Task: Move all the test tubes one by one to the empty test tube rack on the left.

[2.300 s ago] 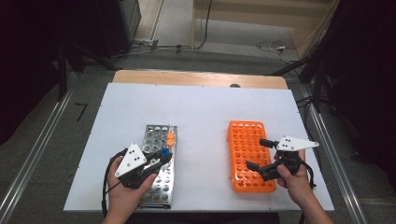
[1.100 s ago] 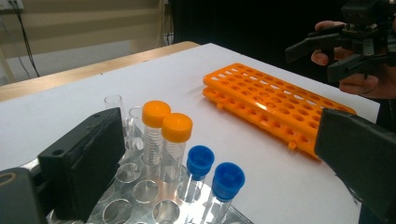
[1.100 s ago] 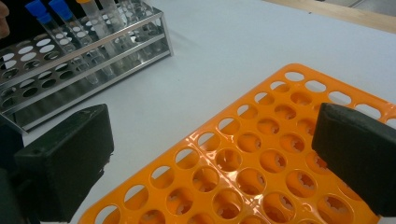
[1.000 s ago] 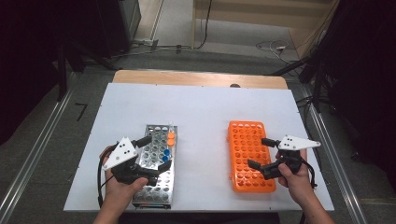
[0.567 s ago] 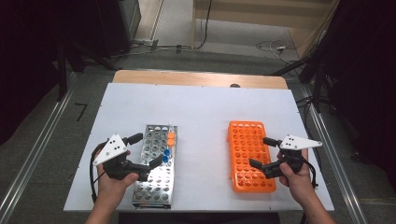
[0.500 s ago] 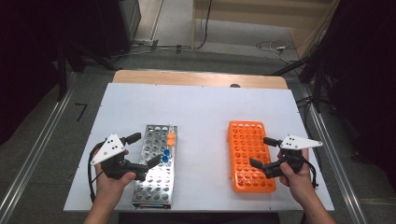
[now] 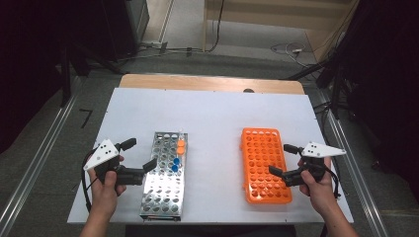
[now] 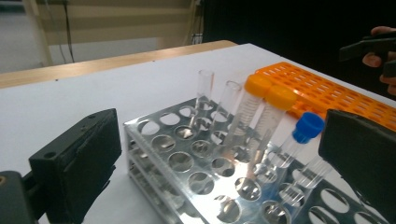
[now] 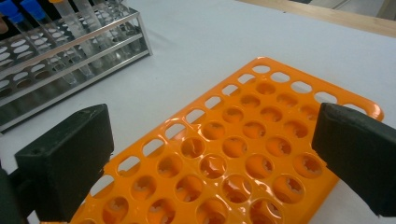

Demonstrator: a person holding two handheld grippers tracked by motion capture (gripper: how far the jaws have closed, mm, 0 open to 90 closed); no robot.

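Both grippers, left gripper (image 7: 137,154) and right gripper (image 7: 284,159), are held wide open with nothing in them. No tube has been moved yet: orange-capped tubes (image 8: 265,91) and blue-capped tube (image 8: 307,126) are kept in the metal rack (image 7: 165,180), at 9 o'clock from the empty orange rack (image 7: 265,165).

White table (image 7: 212,113) with metal rack (image 7: 164,175), orange rack (image 7: 264,165)

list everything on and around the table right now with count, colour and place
metal rack: 1, silver, left half of the table
orange-capped tubes: 2, clear, in the metal rack
blue-capped tubes: 2 by the caps in the high view, same rack
uncapped tubes: 2, clear, same rack, far end
orange rack: 1, orange, right half, holes all empty
table: 1, white top with a wooden far edge
cables: several, on the floor beyond
left tool: 1, black, open, beside the metal rack
right tool: 1, black, open, over the orange rack's right edge
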